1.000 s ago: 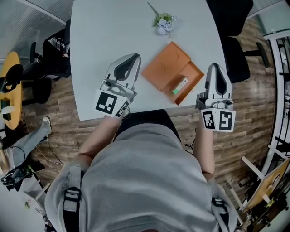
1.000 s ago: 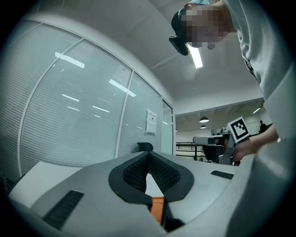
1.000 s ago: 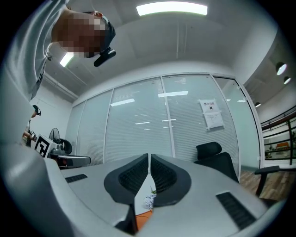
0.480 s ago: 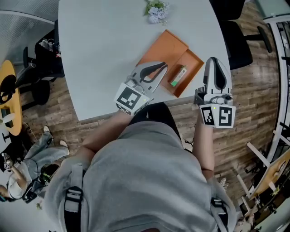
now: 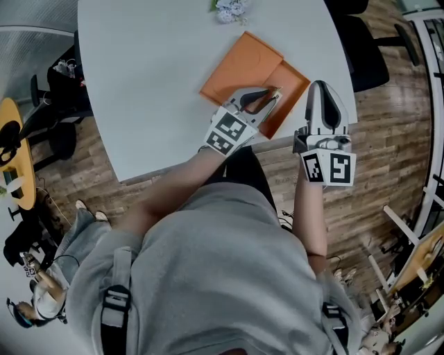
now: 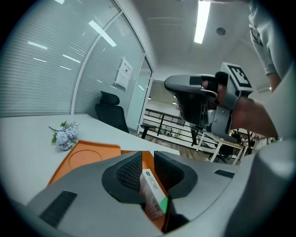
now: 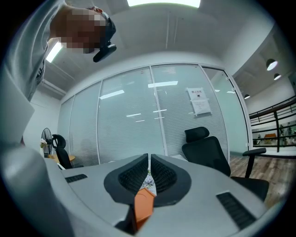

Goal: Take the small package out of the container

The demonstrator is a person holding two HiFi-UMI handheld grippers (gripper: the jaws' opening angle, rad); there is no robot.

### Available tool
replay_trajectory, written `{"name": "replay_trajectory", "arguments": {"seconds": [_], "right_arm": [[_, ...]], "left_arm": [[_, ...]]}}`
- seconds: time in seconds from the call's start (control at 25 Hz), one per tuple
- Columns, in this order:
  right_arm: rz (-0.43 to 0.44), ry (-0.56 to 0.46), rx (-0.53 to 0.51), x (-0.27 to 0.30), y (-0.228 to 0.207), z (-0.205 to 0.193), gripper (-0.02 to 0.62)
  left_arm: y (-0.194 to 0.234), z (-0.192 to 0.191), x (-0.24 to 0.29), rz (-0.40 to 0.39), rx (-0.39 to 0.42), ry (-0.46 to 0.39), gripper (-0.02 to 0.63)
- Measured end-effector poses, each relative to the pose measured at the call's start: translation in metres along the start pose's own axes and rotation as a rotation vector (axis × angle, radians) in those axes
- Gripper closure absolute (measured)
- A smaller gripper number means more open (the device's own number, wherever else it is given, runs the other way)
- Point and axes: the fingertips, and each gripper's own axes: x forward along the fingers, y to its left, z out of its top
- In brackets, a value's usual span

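The orange container lies on the white table near its front edge, a flat lid part to the left and an open compartment to the right. The small white and green package lies in that compartment. My left gripper reaches into the compartment, its jaws opening with the package between the pads; a gap shows on one side. My right gripper hovers shut at the table's edge, right of the container, holding nothing. Through its jaws a sliver of the orange container shows.
A small bunch of pale flowers lies on the table beyond the container, also visible as flowers in the left gripper view. A black office chair stands at the far right. Wooden floor lies below the table's front edge.
My left gripper has swung from the table's left part rightward onto the container's compartment and now straddles the package. The right gripper has barely moved.
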Motion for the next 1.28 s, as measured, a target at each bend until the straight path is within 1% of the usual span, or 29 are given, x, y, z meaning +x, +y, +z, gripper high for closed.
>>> {"name": "replay_trajectory", "arguments": {"seconds": [0.16,0.36,0.44,0.6,0.76,0.92,1.0,1.08,1.16,1.28], "right_arm": [[-0.004,0.020,0.017,0.000,-0.002,-0.013,0.545],[-0.013,0.025,0.029,-0.007,-0.007,-0.020,0.545],[-0.017,0.024,0.031,-0.011,-0.010,-0.020,0.545],[-0.017,0.019,0.033,-0.016,-0.015,-0.018,0.545],[-0.010,0.012,0.033,-0.020,-0.017,-0.014,0.545],[-0.008,0.005,0.035,-0.021,-0.019,-0.011,0.545],[-0.005,0.003,0.036,-0.020,-0.021,-0.009,0.545],[-0.001,0.001,0.037,-0.018,-0.021,-0.007,0.545],[0.005,-0.003,0.037,-0.018,-0.022,-0.006,0.545],[0.009,-0.008,0.038,-0.017,-0.023,-0.005,0.545]], "left_arm": [[-0.006,-0.020,0.027,-0.003,0.012,0.095,0.469],[-0.012,-0.033,0.044,0.028,0.095,0.190,0.417],[-0.014,-0.037,0.047,0.039,0.115,0.226,0.415],[-0.020,-0.050,0.053,0.047,0.203,0.326,0.413],[-0.022,-0.058,0.058,0.050,0.210,0.401,0.396],[-0.023,-0.062,0.060,0.052,0.225,0.442,0.398],[-0.023,-0.064,0.061,0.057,0.249,0.471,0.420],[-0.022,-0.066,0.062,0.064,0.264,0.496,0.424],[-0.021,-0.068,0.063,0.065,0.274,0.513,0.447],[-0.021,-0.068,0.063,0.041,0.284,0.519,0.488]]}}
